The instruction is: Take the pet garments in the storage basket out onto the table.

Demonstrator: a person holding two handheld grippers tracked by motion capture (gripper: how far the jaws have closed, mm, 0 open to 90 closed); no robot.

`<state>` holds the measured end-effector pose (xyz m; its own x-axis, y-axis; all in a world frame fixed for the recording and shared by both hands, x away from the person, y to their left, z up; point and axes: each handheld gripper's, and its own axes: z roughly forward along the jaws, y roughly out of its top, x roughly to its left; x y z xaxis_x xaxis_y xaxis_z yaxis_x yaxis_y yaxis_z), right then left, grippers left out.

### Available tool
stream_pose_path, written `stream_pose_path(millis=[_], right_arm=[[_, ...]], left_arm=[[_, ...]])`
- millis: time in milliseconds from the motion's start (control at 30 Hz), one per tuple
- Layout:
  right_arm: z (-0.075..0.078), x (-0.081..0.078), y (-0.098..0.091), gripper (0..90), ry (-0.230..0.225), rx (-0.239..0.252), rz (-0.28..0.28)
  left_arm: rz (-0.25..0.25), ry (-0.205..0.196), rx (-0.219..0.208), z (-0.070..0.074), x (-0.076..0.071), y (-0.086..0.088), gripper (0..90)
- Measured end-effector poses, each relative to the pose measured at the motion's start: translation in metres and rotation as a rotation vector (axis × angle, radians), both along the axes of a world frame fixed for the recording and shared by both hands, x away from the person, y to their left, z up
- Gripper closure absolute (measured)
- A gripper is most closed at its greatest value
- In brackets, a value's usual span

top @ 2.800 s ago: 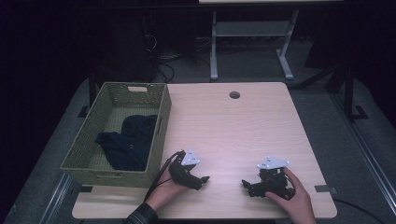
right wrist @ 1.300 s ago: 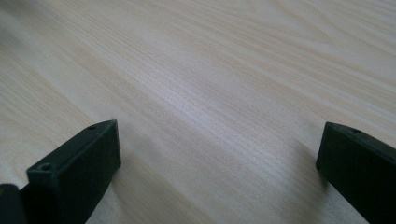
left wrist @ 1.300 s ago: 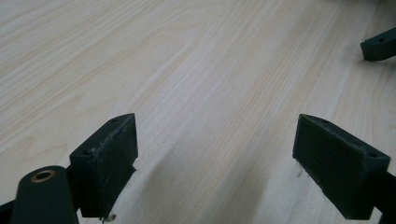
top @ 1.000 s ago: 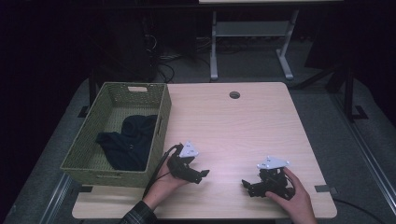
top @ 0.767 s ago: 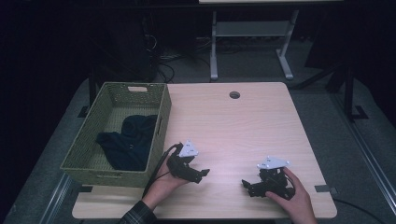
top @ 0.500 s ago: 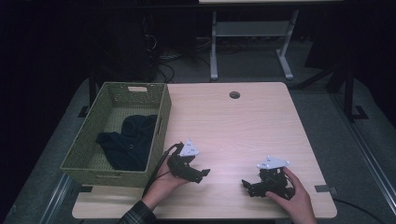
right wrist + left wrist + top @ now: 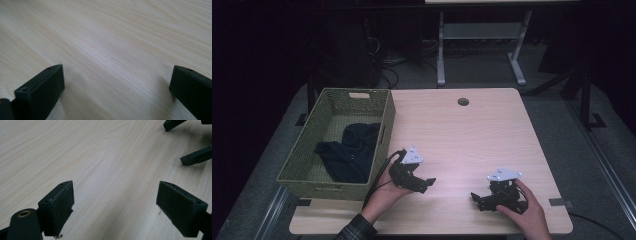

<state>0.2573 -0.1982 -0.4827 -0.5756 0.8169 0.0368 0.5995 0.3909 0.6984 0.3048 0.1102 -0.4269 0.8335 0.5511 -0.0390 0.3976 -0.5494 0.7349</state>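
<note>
A pale wooden table (image 7: 472,135) is seen from above in a dim room, with a person's two forearms coming in from the near edge. The left hand (image 7: 387,192) holds the left gripper (image 7: 424,184) lifted a little off the tabletop, its jaws spread wide with nothing between them and pointing toward the other gripper. Close beside this gripper, on its outer side, stands a green woven basket (image 7: 302,165) at the table's left edge, and a dark blue garment (image 7: 349,152) lies crumpled inside it. The right hand (image 7: 524,210) holds the right gripper (image 7: 478,200) low on the table near the front edge, apart from the left gripper, its jaws also spread wide and empty, pointing back toward the left one. In the left gripper view, bare wood grain lies between the two black jaws, and the tips of the right gripper show ahead at the upper right. In the right gripper view, only wood grain lies between its two parted jaws. Beyond both grippers, near the far edge of the table, is a small round cable hole (image 7: 463,101). Past the table stands a grey metal frame (image 7: 477,45) on a dark floor.
</note>
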Motion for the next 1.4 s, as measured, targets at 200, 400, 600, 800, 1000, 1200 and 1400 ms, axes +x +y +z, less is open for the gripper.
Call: stream_pose_path(millis=[200,400,600,800,1000,1200,1400], right_arm=[[0.000,0.000,0.000,0.0,0.000,0.000,0.000],[0.000,0.000,0.000,0.0,0.000,0.000,0.000],[0.000,0.000,0.000,0.0,-0.001,0.000,0.001],[0.000,0.000,0.000,0.0,0.000,0.000,0.000],[0.000,0.000,0.000,0.0,0.000,0.000,0.001],[0.000,0.000,0.000,0.0,0.000,0.000,0.001],[0.000,0.000,0.000,0.0,0.000,0.001,0.001]], left_arm=[[-0.003,0.000,-0.001,0.003,0.000,-0.001,14.2],[-0.008,-0.003,-0.003,0.009,0.000,0.000,14.3],[-0.003,-0.010,0.004,0.013,0.001,0.001,14.3],[0.004,-0.023,-0.001,0.020,0.003,0.004,14.3],[0.004,-0.028,-0.006,0.026,0.004,0.006,14.3],[0.001,-0.032,-0.013,0.034,0.006,0.007,14.3],[0.004,-0.038,-0.026,0.041,0.007,0.008,14.3]])
